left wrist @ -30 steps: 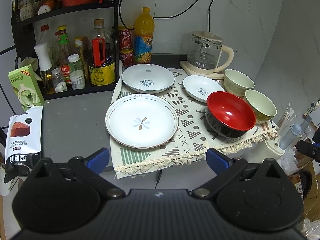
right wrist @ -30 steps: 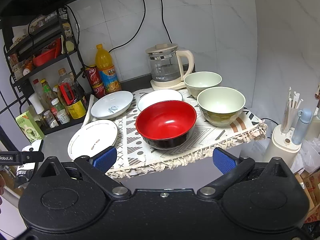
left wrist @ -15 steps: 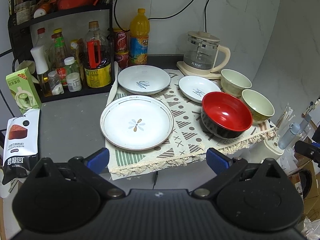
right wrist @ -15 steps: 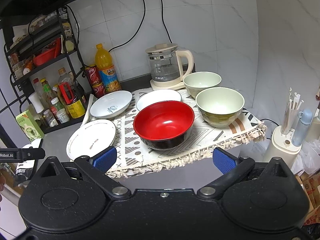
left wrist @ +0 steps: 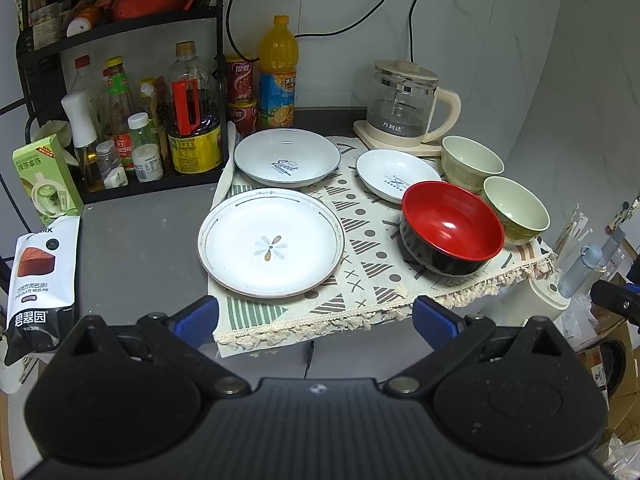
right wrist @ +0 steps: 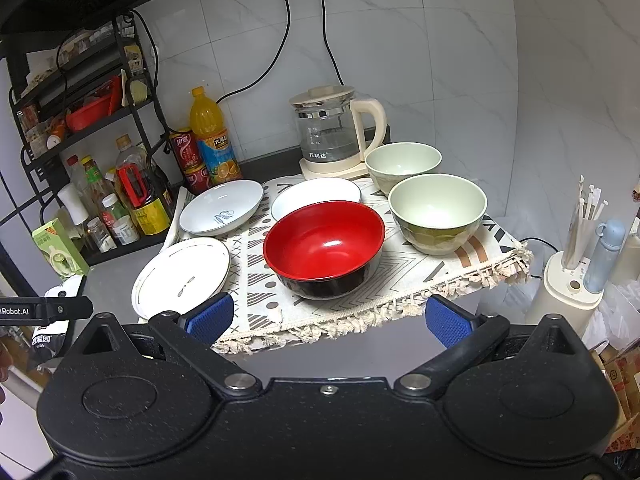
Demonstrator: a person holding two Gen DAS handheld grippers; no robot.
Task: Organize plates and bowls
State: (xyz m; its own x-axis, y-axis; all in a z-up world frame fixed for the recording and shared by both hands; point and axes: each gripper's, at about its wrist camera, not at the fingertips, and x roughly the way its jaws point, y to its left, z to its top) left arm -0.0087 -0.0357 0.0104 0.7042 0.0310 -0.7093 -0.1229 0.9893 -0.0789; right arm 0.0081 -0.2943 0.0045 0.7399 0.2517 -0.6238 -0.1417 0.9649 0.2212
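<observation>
On a patterned cloth (left wrist: 360,280) lie a large flower plate (left wrist: 271,243) at the front left, a deep white plate (left wrist: 287,157) behind it, a small white dish (left wrist: 394,174), a red and black bowl (left wrist: 452,226) and two green bowls (left wrist: 514,208) (left wrist: 471,162). The right wrist view shows the red bowl (right wrist: 324,246) in the middle, the green bowls (right wrist: 438,210) (right wrist: 402,164) at the right and the plates (right wrist: 182,274) (right wrist: 220,206) at the left. My left gripper (left wrist: 316,318) and my right gripper (right wrist: 328,316) are open and empty, short of the cloth's front edge.
A glass kettle (left wrist: 404,106) stands at the back. A rack of bottles (left wrist: 120,112) and an orange juice bottle (left wrist: 278,74) stand at the back left. A snack bag (left wrist: 38,276) and a green carton (left wrist: 46,178) lie at the left. A straw holder (right wrist: 576,280) stands off the counter's right edge.
The left gripper has drifted a little to the right, so the dishes sit further left in its view. The right gripper has shifted slightly. Both stay open.
</observation>
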